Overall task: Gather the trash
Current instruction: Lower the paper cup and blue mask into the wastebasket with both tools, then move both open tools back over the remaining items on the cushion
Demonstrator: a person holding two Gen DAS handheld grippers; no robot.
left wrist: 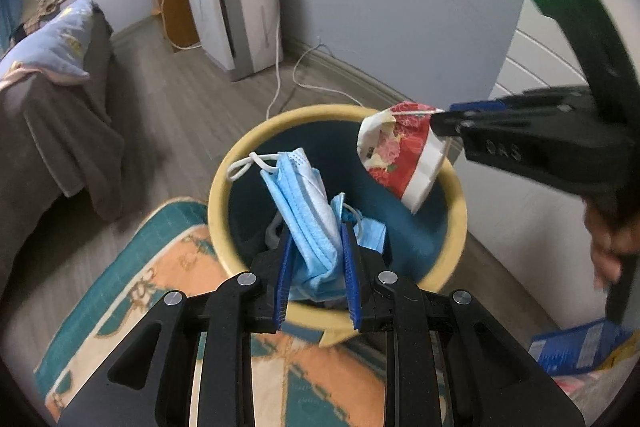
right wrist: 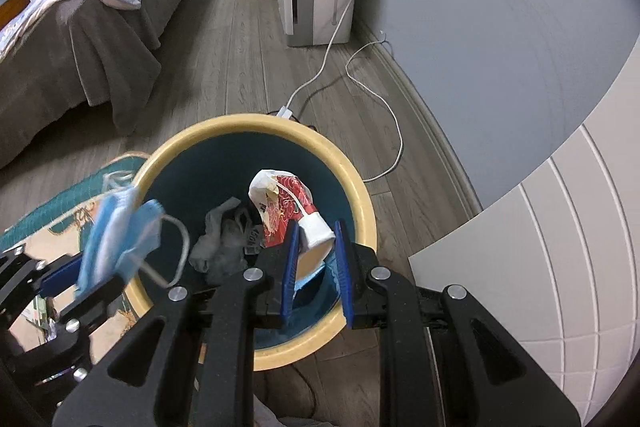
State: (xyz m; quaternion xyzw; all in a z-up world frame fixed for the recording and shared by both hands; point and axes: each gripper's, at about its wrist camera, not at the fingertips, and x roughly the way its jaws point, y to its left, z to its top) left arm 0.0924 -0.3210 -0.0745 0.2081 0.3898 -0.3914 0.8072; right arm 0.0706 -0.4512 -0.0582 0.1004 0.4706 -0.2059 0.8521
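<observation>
With your left gripper (left wrist: 316, 267) clamped on the soft, limp masks (left wrist: 308, 211) and your right gripper (right wrist: 316, 267) pinching the light, crushable cup (right wrist: 292, 215) by its base, both over the bin (right wrist: 360, 187), they should drop freely.

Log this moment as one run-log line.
left gripper: shut on blue face masks | right gripper: shut on crushed paper cup | both over trash bin | bin holds grey wad
</observation>
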